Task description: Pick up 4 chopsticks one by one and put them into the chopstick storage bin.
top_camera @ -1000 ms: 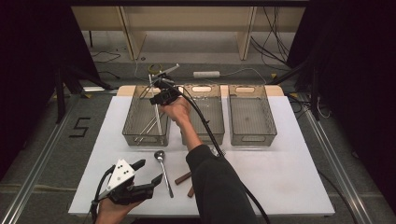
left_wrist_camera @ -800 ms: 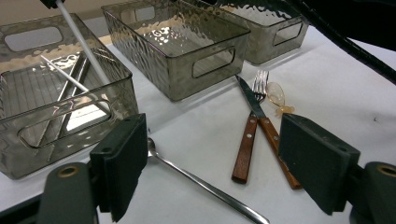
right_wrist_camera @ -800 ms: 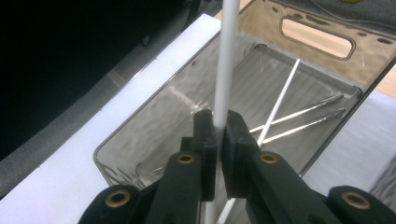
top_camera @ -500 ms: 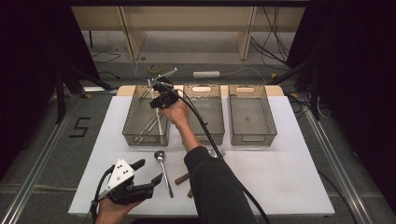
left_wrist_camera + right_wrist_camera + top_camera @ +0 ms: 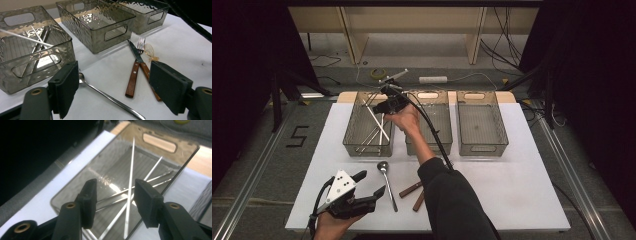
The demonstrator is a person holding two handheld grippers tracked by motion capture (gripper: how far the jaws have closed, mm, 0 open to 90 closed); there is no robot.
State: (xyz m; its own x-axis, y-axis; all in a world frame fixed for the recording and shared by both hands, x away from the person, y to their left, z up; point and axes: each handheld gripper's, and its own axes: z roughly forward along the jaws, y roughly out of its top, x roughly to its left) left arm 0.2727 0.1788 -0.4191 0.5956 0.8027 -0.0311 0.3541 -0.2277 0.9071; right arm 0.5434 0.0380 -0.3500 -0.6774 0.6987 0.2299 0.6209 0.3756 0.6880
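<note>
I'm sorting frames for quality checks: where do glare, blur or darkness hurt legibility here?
High view: dark flanks, evenly lit table. Left gripper view: sharp, with glare rippling on the bins. Right gripper view: soft focus, a bright glint on the left bin floor, black upper left corner.

"5" on the floor (image 5: 298, 136)

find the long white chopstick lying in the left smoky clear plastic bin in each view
High view: the white chopstick lies aslant in the left bin, under the right gripper, whose jaws have just been opening, nothing between them.
Left gripper view: upper left, inside the left bin, white chopstick.
Right gripper view: centre, running top to bottom beyond the jaws.
Shared landmark: the metal chopsticks beneath it.
</note>
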